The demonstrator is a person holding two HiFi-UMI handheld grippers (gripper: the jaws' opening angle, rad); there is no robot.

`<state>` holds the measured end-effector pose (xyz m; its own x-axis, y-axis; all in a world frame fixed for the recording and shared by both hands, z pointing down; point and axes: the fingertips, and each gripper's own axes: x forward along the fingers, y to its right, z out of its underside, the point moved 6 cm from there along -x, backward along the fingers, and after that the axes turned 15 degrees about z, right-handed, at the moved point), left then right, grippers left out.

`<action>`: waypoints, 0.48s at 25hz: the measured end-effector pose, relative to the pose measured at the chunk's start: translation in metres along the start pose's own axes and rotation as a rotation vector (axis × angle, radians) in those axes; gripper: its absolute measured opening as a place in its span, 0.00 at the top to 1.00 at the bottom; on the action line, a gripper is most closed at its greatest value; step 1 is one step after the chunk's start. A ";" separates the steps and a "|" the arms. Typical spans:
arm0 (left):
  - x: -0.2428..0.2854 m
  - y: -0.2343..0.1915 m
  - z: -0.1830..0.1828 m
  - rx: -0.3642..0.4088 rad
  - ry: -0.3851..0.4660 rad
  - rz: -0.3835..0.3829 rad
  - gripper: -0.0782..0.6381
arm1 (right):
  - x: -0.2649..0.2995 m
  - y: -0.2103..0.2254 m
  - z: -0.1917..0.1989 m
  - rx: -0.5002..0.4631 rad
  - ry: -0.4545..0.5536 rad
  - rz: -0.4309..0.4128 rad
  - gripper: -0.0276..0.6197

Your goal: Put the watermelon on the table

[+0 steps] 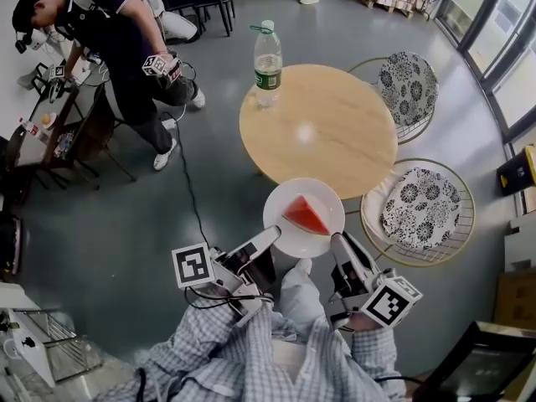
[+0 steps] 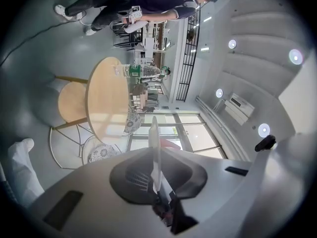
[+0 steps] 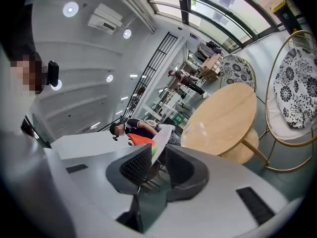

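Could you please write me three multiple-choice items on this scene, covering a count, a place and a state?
1. How many wire chairs with black-and-white patterned cushions stand by the round wooden table?
A one; B two; C three.
2. Where does the red watermelon slice lie?
A on the table; B on a cushion; C on the round white plate.
3. How is the plate supported?
A it rests free on the table; B the left gripper and the right gripper both hold its rim; C one gripper alone holds it.

Answers:
1 B, the head view shows two such chairs beside the table.
2 C, the slice sits on the plate.
3 B, each gripper's fingers are shut on the rim.
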<state>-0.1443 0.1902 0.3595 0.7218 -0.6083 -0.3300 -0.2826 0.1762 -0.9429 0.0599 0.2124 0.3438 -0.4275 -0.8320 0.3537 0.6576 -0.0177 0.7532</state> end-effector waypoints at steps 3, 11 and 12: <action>0.019 -0.005 -0.007 0.008 0.014 0.000 0.84 | 0.013 0.007 -0.019 -0.006 -0.011 -0.012 0.82; 0.060 -0.018 -0.022 0.019 0.061 -0.002 0.84 | 0.043 0.023 -0.062 -0.014 -0.045 -0.044 0.82; 0.065 -0.020 -0.022 0.019 0.065 -0.003 0.84 | 0.045 0.026 -0.067 -0.014 -0.047 -0.047 0.82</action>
<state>-0.1057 0.1299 0.3575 0.6796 -0.6579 -0.3246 -0.2681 0.1891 -0.9446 0.0994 0.1375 0.3421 -0.4867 -0.8030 0.3439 0.6443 -0.0641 0.7621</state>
